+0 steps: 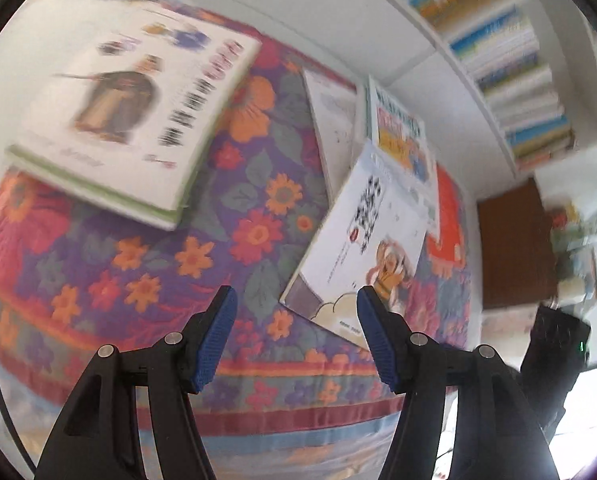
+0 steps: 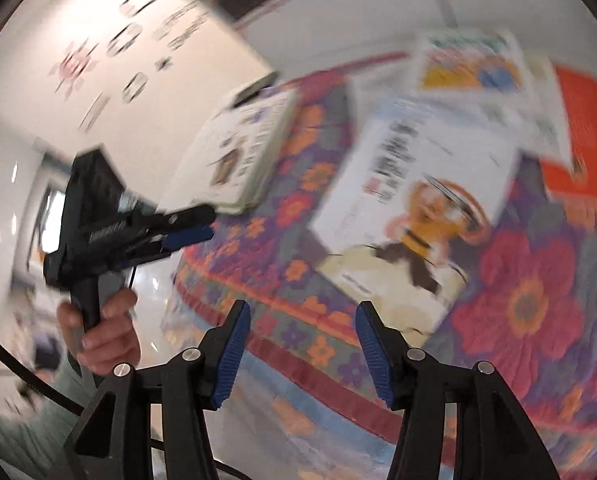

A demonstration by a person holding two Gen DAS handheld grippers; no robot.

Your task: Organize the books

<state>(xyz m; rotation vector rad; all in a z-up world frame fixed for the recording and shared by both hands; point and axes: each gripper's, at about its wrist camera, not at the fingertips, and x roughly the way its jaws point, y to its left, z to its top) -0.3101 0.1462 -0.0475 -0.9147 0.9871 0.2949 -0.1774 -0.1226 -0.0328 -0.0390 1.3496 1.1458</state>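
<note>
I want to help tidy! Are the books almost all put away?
Not yet. The shelf already holds rows of books. Both grippers, left and right, are open and empty. The cartoon book, thick white book and others still lie on the flowery cloth.

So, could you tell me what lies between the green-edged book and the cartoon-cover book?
Only bare floral cloth separates the green-edged book from the cartoon-cover book; the left wrist view shows it best.
</note>
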